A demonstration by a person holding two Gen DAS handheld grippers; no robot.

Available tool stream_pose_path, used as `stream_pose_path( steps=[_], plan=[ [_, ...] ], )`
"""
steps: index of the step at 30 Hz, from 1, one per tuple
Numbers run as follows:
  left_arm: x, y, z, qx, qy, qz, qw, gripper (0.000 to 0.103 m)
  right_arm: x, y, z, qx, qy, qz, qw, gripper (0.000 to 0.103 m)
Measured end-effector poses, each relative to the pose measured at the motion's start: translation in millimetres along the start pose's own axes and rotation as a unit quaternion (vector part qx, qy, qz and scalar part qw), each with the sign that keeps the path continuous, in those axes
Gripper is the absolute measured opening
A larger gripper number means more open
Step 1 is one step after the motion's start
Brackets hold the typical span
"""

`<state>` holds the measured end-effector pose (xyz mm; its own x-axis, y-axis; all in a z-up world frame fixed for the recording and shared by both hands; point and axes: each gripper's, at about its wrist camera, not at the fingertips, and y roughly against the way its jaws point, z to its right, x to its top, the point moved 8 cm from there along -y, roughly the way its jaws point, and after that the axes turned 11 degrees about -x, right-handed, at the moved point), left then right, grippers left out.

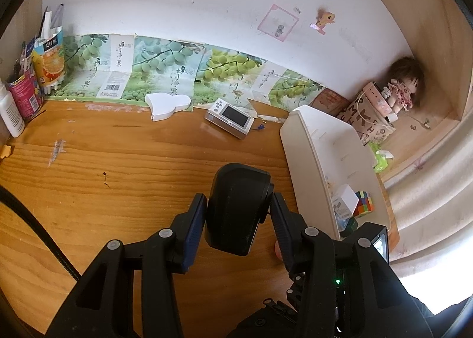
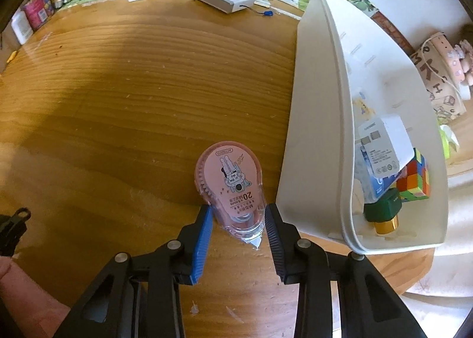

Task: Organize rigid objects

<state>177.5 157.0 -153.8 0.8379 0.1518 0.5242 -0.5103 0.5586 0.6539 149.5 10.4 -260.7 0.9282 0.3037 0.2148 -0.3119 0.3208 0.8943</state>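
Rt claw (image 2: 239, 230) on correction tape (image 2: 229, 187) — white bin (image 2: 313, 142) just beside.

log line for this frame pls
left gripper: shut on black device | right gripper: shut on pink correction tape | white bin: holds cube, boxes

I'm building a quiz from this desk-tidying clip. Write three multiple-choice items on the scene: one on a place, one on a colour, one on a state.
1. Where is the puzzle cube?
A on the desk
B in the white bin
C held

2. What colour is the correction tape label?
A pink
B green
C black

3. What is between the left gripper fingers?
A nothing
B the digital clock
C a black device

B: it lies inside the bin.
A: the label is pink.
C: both fingers press its sides.
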Motion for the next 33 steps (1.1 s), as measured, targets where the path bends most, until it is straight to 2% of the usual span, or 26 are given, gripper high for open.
stream_pose_path(
  steps=[4, 6, 7, 8, 14, 21, 22, 24, 26, 28, 33],
  plan=[
    [2.4, 5.4, 3.3, 0.006, 0.009, 0.017, 0.9998, 0.048, -5.7, 3.5, 0.1, 0.053, -0.006, -0.010, 0.999, 0.035],
    [4.1, 8.1, 4.4, 0.007, 0.014, 0.027, 0.9995, 0.048, -4.8, 10.3, 2.8, 0.075, -0.007, 0.001, 0.997, 0.024],
    [4.5, 8.7, 5.0, 0.008, 0.017, 0.031, 0.9994, 0.048, -2.6, 14.4, 5.1, 0.096, -0.008, 0.004, 0.995, 0.006],
    [5.0, 9.4, 5.3, 0.008, 0.018, 0.034, 0.9992, 0.048, -3.6, 15.6, 5.4, 0.126, -0.015, -0.005, 0.992, 0.001],
    [7.5, 15.3, 5.9, 0.009, 0.025, 0.051, 0.9983, 0.048, -19.9, 9.5, 23.0, 0.139, -0.044, -0.033, 0.989, 0.001],
    [6.4, 14.1, -3.4, 0.007, 0.035, 0.047, 0.9983, 0.048, -27.3, 10.0, 40.9, 0.177, -0.092, -0.049, 0.979, 0.001],
    [5.8, 14.0, -2.9, 0.006, 0.034, 0.046, 0.9983, 0.048, -29.4, 9.9, 42.8, 0.178, -0.098, -0.051, 0.978, 0.004],
    [6.1, 12.0, -3.0, 0.002, 0.030, 0.041, 0.9987, 0.048, -32.2, 8.3, 43.6, 0.178, -0.111, -0.059, 0.976, 0.017],
    [5.7, 9.7, -2.2, -0.001, 0.026, 0.035, 0.9990, 0.048, -34.7, 6.2, 43.2, 0.179, -0.126, -0.065, 0.974, 0.041],
    [5.2, 7.0, -2.2, -0.004, 0.021, 0.028, 0.9994, 0.048, -37.4, 6.2, 42.6, 0.185, -0.136, -0.066, 0.971, 0.049],
    [2.7, 1.5, -7.0, -0.007, 0.010, 0.007, 0.9999, 0.048, -37.5, 2.2, 37.8, 0.190, -0.168, -0.067, 0.965, 0.060]
  ],
)
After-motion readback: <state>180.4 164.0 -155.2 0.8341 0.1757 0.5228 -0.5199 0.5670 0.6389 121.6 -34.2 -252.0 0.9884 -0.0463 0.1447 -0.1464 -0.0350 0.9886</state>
